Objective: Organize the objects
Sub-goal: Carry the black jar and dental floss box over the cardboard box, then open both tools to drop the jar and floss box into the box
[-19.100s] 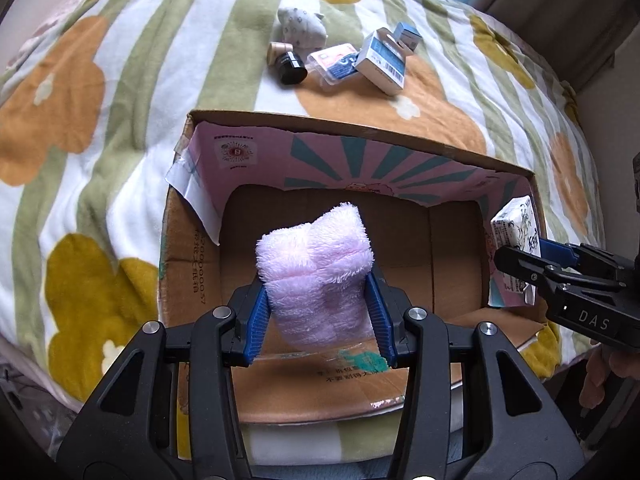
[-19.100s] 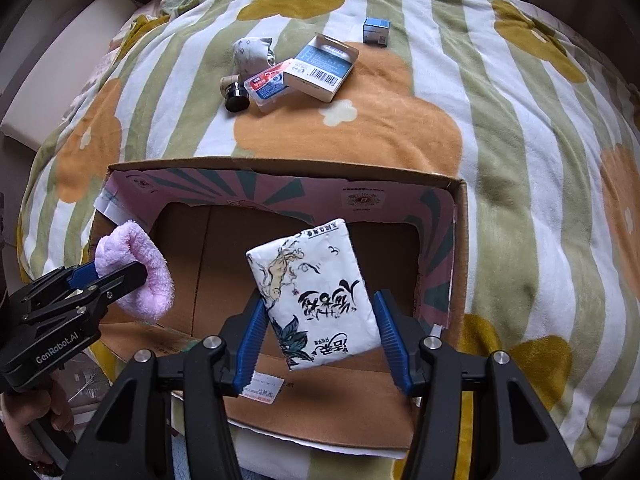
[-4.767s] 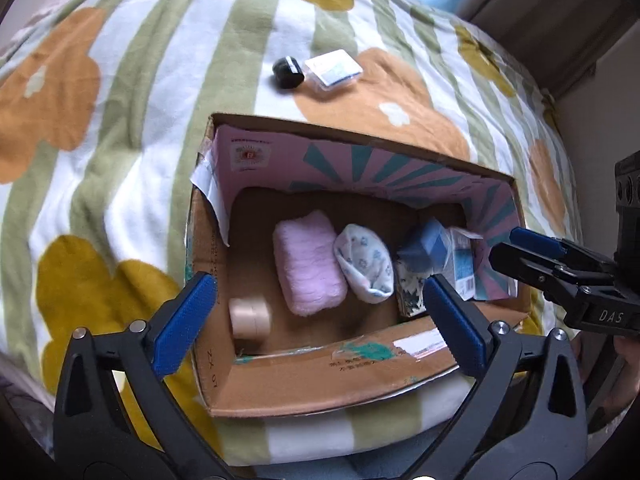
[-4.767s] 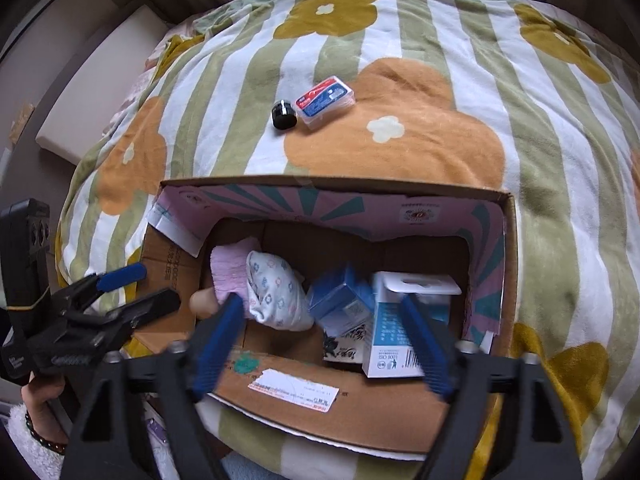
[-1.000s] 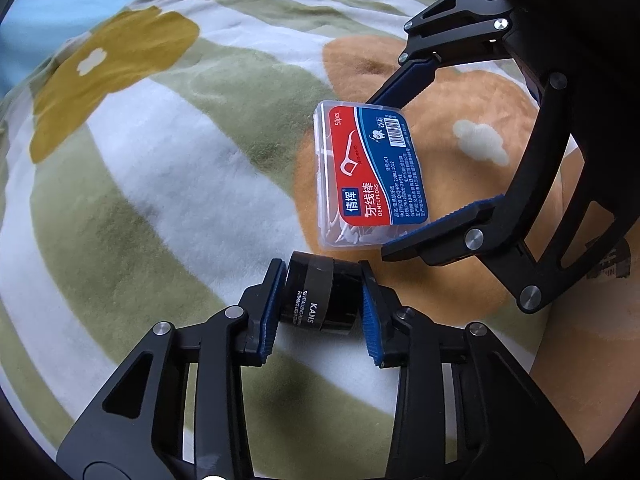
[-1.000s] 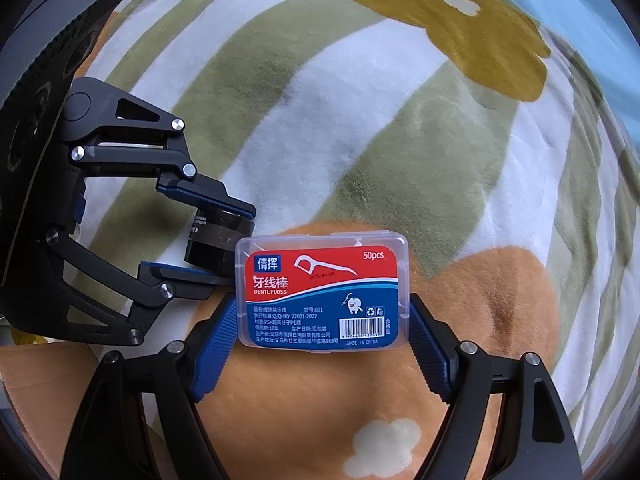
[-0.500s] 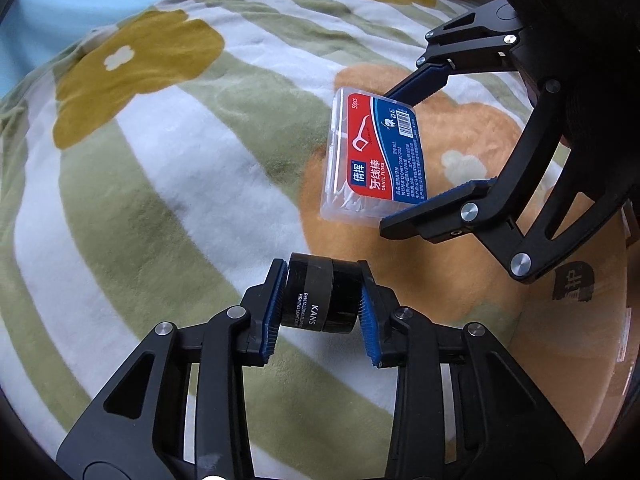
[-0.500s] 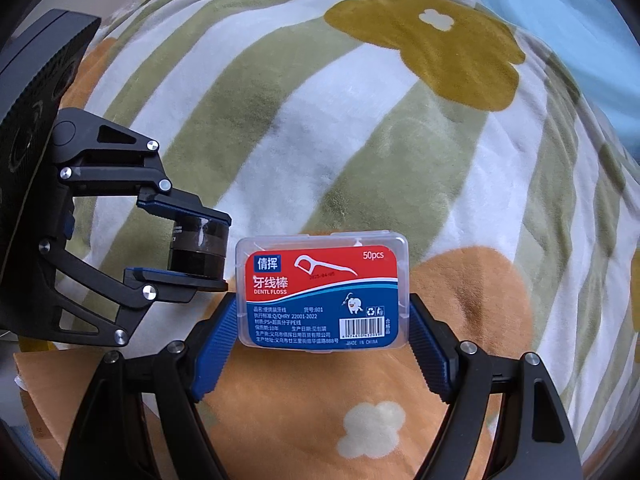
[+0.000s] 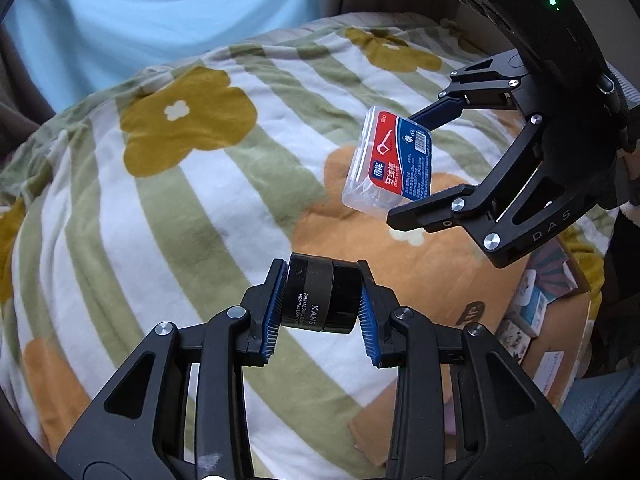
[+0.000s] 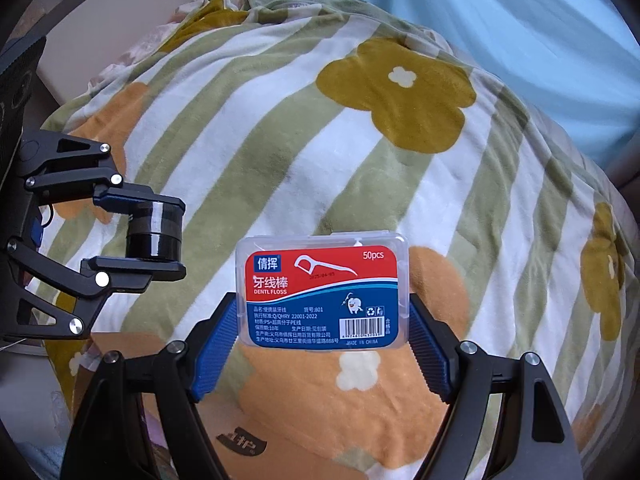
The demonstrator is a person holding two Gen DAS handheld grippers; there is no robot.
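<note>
My left gripper (image 9: 322, 312) is shut on a small black jar (image 9: 320, 298) with white lettering, held on its side above the flowered blanket. The same jar (image 10: 154, 226) shows at the left of the right wrist view, clamped by the left gripper (image 10: 154, 232). My right gripper (image 10: 324, 336) is shut on a clear dental floss box (image 10: 322, 290) with a red and blue label, its blue pads pressing both short ends. In the left wrist view that floss box (image 9: 390, 166) hangs tilted at the upper right in the right gripper (image 9: 416, 160), clear of the blanket.
A striped blanket (image 9: 180, 184) with yellow and orange flowers covers the bed. The cardboard box (image 9: 548, 320) with items inside sits at the right edge of the left wrist view; its flap (image 10: 248, 440) shows under the right gripper. Blue bedding (image 10: 500, 32) lies behind.
Both grippers have risen off the blanket, each carrying its item. The jar and the floss box no longer rest on the blanket, and more of the bed shows.
</note>
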